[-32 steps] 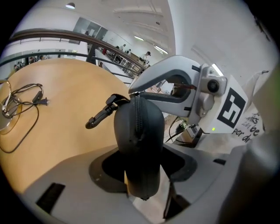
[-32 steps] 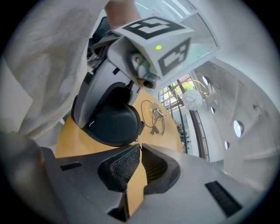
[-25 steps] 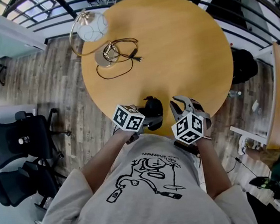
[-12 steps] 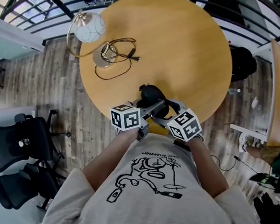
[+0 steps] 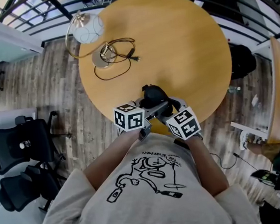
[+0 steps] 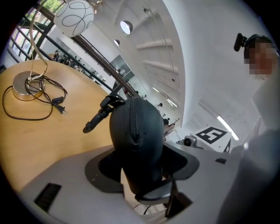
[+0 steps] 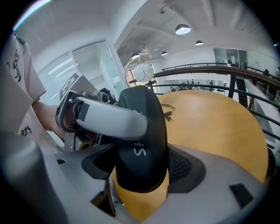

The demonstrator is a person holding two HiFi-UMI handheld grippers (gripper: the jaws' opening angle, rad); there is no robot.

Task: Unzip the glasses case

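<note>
The black zipped glasses case [image 5: 152, 94] is held up over the near edge of the round wooden table [image 5: 182, 44]. In the left gripper view the glasses case [image 6: 135, 140] stands between the jaws, zipper seam facing the camera. My left gripper [image 5: 155, 107] grips its flat sides, and its jaws have just been opening a little. In the right gripper view one left finger [image 7: 109, 119] lies across the case [image 7: 142, 162]. My right gripper [image 5: 172, 105] has just opened wide, then closed slightly, and its pads touch the case's edges.
A lamp with a white globe [image 5: 89, 28], a brass base [image 5: 101, 58] and a loose black cord [image 5: 120, 61] stands at the table's far left. Black office chairs [image 5: 13, 143] are on the floor to the left. A dark railing [image 5: 238, 7] curves round the far side.
The right gripper has swung left and rolled, coming from beside the case to around it. The left gripper has lifted the case up and forward from the table's edge.
</note>
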